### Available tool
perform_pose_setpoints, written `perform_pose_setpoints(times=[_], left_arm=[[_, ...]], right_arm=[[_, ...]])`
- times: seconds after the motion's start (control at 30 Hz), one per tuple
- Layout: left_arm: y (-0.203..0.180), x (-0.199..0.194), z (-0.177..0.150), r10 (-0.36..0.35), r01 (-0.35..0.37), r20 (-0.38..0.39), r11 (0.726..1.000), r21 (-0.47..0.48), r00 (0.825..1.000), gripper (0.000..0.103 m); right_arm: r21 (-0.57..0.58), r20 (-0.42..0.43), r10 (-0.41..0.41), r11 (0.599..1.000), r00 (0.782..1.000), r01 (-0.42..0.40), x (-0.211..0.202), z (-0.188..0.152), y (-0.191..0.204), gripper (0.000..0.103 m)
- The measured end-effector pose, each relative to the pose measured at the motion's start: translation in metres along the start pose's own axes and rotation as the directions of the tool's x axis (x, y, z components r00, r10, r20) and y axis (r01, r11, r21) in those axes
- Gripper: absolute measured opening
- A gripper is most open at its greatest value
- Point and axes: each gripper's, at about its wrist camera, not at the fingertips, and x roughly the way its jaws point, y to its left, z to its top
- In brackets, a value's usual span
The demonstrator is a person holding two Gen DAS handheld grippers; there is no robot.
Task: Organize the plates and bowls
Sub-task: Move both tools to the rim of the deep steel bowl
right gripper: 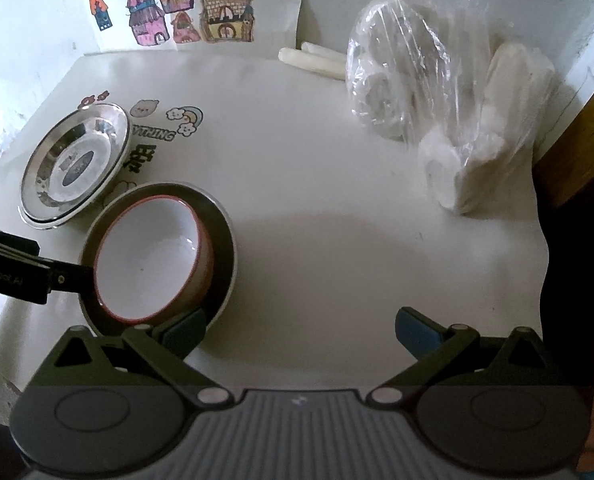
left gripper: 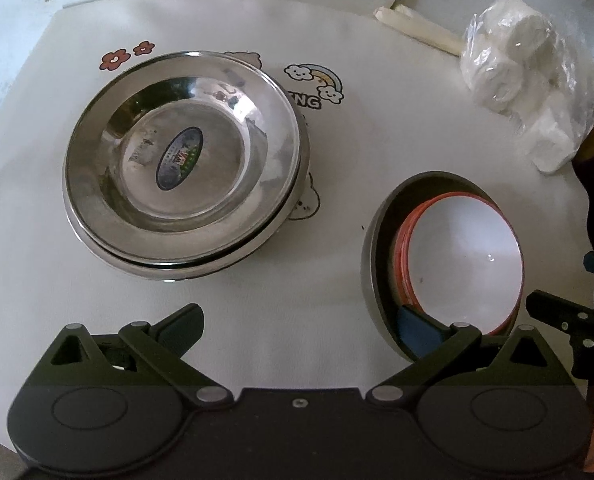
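Note:
Two steel plates (left gripper: 185, 160) are stacked on the white table, the top one carrying an oval sticker; the stack (right gripper: 75, 164) shows at the left in the right wrist view. A dark bowl (left gripper: 377, 256) holds a white bowl with a red rim (left gripper: 465, 256), and the nested pair (right gripper: 153, 256) sits just ahead of my right gripper's left finger. My left gripper (left gripper: 297, 328) is open, with its right fingertip (left gripper: 417, 326) at the dark bowl's near rim. My right gripper (right gripper: 301, 330) is open over bare table, holding nothing.
A clear plastic bag of white rolls (left gripper: 525, 92) lies at the back right, with pale sticks (left gripper: 417, 28) behind it. House drawings (right gripper: 185, 12) hang on the back wall. The table edge (right gripper: 545, 240) drops off on the right beside a wooden panel (right gripper: 577, 148).

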Motion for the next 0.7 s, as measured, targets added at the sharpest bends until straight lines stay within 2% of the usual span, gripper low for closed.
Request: perform_pose_setpoints(times=[0.23, 0.7], left_arm=[[-0.004, 0.005, -0.001, 0.042, -0.042, -0.008, 0.999, -0.02, 0.999, 0.102], [-0.015, 0.009, -0.001, 0.138, -0.139, -0.023, 0.987, -0.086, 0.99, 0.102]], right_arm=[[-0.023, -0.005, 0.01, 1.0, 1.0, -0.01, 0.009, 0.002, -0.002, 0.103], [-0.076, 0.013, 0.087, 0.993, 0.996, -0.086, 0.027, 0.01, -0.006, 0.103]])
